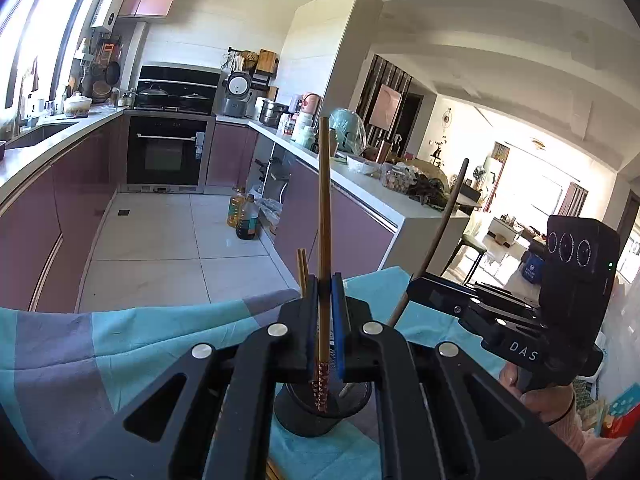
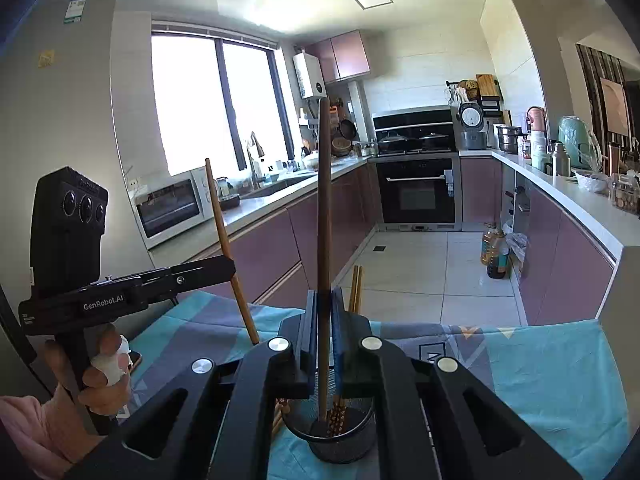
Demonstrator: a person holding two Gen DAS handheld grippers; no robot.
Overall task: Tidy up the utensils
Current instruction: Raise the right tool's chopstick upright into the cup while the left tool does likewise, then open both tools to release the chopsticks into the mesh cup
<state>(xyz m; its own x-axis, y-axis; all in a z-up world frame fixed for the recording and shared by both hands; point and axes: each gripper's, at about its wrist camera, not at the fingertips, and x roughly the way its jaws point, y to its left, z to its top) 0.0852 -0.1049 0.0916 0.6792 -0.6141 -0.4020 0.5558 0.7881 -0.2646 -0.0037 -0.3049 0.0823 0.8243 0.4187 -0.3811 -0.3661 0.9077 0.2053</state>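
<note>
Both grippers, left point(image 1: 324, 312) and right point(image 2: 324, 320), clamp chopsticks whose tips hide inside the holder point(image 2: 332, 436).

"DAS" on right gripper point(image 1: 404, 304); "GenRobot.AI" on left gripper point(image 2: 234, 270).

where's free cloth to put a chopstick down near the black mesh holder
The cloth right of the mesh holder is bare out to its edge. Left of it is crowded: spare chopsticks, then the left gripper and hand.
</note>
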